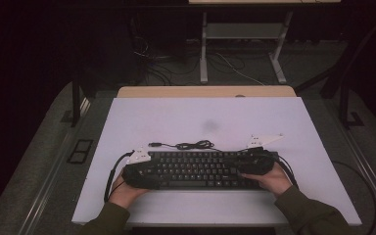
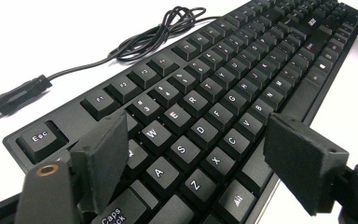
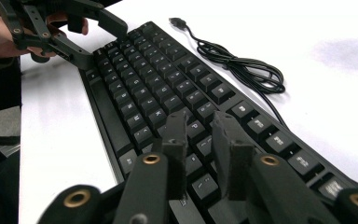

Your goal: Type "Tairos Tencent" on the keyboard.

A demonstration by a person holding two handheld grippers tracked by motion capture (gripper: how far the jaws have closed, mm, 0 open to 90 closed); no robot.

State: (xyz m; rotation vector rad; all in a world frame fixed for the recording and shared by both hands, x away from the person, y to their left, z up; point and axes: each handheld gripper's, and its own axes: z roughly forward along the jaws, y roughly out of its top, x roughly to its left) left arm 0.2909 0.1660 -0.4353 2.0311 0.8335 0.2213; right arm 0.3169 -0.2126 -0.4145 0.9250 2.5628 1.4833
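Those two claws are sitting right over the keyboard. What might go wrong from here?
Three things, I'd guess. The right gripper has its jaws nearly together just above the keys, so it might press one or catch a keycap. The left gripper stands open across the keyboard at its left end; closing there might scrape keys instead of gripping the edge. The loose cable lies coiled behind and might snag if the keyboard moves.

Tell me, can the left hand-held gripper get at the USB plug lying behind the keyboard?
Probably yes. The left hand-held gripper stands open over the keyboard, and the USB plug lies on bare table with nothing between.
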